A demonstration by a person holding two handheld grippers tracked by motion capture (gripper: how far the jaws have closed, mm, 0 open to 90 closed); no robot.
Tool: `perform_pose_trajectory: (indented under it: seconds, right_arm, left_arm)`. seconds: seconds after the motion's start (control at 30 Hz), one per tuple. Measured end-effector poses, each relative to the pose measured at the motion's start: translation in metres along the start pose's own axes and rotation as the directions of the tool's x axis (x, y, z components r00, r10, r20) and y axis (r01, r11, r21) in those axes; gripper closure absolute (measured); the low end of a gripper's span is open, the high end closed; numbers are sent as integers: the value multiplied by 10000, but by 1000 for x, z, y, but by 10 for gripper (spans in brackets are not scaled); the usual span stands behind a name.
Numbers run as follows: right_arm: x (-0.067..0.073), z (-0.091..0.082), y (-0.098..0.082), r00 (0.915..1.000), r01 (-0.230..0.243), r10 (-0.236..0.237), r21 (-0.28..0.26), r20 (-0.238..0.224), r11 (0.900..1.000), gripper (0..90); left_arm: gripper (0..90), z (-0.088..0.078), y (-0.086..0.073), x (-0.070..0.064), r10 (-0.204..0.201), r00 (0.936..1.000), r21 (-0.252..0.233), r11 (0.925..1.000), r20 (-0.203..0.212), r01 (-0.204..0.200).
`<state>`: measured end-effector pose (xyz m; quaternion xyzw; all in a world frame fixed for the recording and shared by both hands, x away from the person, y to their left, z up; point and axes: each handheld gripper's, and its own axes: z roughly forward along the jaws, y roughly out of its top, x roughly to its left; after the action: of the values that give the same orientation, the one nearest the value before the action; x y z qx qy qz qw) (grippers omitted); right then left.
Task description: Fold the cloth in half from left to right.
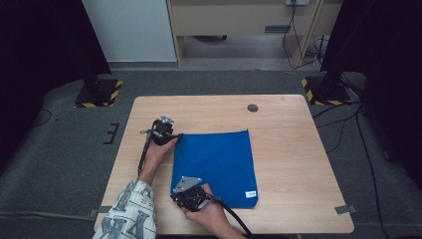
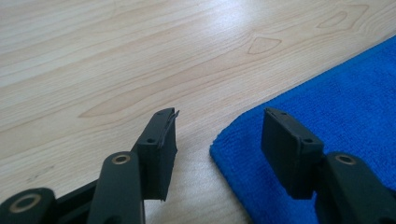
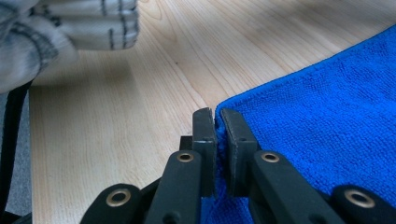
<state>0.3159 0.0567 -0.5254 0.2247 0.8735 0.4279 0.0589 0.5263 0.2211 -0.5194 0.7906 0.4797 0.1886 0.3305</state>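
Note:
A blue cloth (image 1: pixel 214 164) lies flat on the wooden table (image 1: pixel 293 129). In the high view my left gripper (image 1: pixel 177 137) sits at the cloth's far left corner. In the left gripper view that gripper (image 2: pixel 222 120) is open, its jaws either side of the corner of the cloth (image 2: pixel 327 116), and the pads are not pressing on it. My right gripper (image 1: pixel 175 193) is at the near left corner. In the right gripper view the right gripper (image 3: pixel 217 116) is shut, with the edge of the cloth (image 3: pixel 327 102) pinched between its pads.
A white label (image 1: pixel 251 193) marks the cloth's near right corner. A round grey cap (image 1: pixel 253 107) sits in the table top at the back. Two stands with yellow-black feet (image 1: pixel 99 92) (image 1: pixel 323 89) flank the table's far side. A patterned sleeve (image 3: pixel 70 28) lies beyond my right gripper.

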Motion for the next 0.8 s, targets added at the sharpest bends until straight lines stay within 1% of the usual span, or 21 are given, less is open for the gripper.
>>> perform_pose_trajectory:
  seconds: [0.1,0.13,0.2,0.27,0.33,0.43,0.47,0.53,0.57,0.63,0.73,0.77,0.8]
  right_arm:
    - [0,-1,0,10000,-88,89,-119,14,9999,849]
    - [-1,-2,0,9999,-108,109,-134,13,9999,849]
    - [-2,-3,0,9999,-134,134,-161,12,9998,849]
    - [-2,-3,0,9998,-154,156,-183,102,9997,850]
    - [-2,-4,0,9999,-125,127,-175,103,9998,849]
    - [-1,-4,0,9999,-54,56,-161,135,9999,850]
    - [-1,-4,0,9999,-41,43,-177,138,9998,850]
    - [-1,-4,1,9999,-48,51,-186,140,9998,850]
    - [-1,-4,1,9999,-40,43,-187,146,9998,850]
    - [-2,-4,1,9999,-47,49,-142,150,9999,850]
    - [-2,-5,1,9998,65,-63,-108,178,9999,850]
    - [-2,-6,2,9998,76,-73,-116,202,9999,850]
    - [-2,-6,2,9998,76,-73,-116,202,9999,850]
  left_arm:
    - [446,3,0,0,-96,9999,92,9999,80,95]
    - [446,4,0,-1,-83,9999,190,9998,97,81]
    - [445,6,-2,-2,-13,10000,428,9991,4,13]
    - [445,6,-2,-2,-6,10000,415,9991,35,4]
    - [510,5,-2,-2,108,9999,434,9990,126,-113]
    - [590,4,-3,-3,131,9995,381,9992,285,-141]
    - [631,4,-4,-4,160,9990,292,9994,406,-172]
    - [734,4,-5,-6,358,9969,137,9992,702,-368]
    - [765,4,-5,-7,436,9964,188,9988,733,-451]
    - [828,4,-4,-8,368,9961,211,9990,800,-386]
    - [850,4,-3,-9,435,9957,248,9986,814,-457]
    - [850,3,-2,-10,398,9963,143,9991,764,-410]
    - [850,3,-2,-10,398,9963,143,9991,764,-410]
